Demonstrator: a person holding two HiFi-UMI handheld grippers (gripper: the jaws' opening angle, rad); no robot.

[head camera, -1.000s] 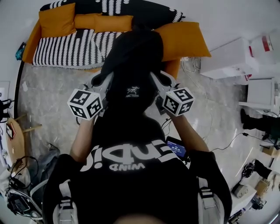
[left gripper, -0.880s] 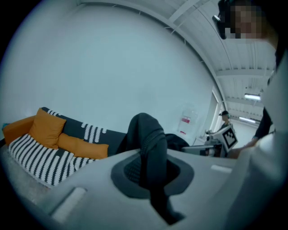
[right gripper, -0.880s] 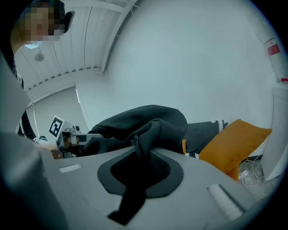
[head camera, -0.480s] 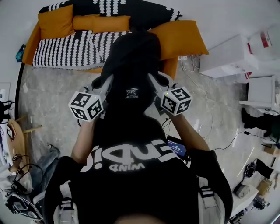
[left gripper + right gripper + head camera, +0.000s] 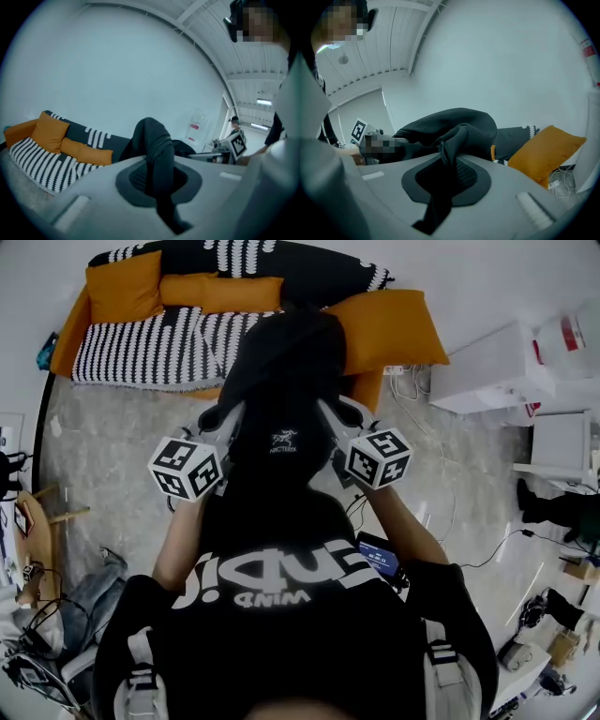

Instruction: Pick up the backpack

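Backpack held up in both grippers

The black backpack (image 5: 281, 371) hangs in front of the person, above the floor (image 5: 112, 437), with a white Arc'teryx logo (image 5: 284, 438) on it. The fingers of the left gripper (image 5: 157, 176) and right gripper (image 5: 445, 176) are clamped on its fabric. Behind it is a striped sofa (image 5: 141, 348) with orange cushions (image 5: 389, 324) (the shirt (image 5: 281, 634) reads "WIND", upside down).
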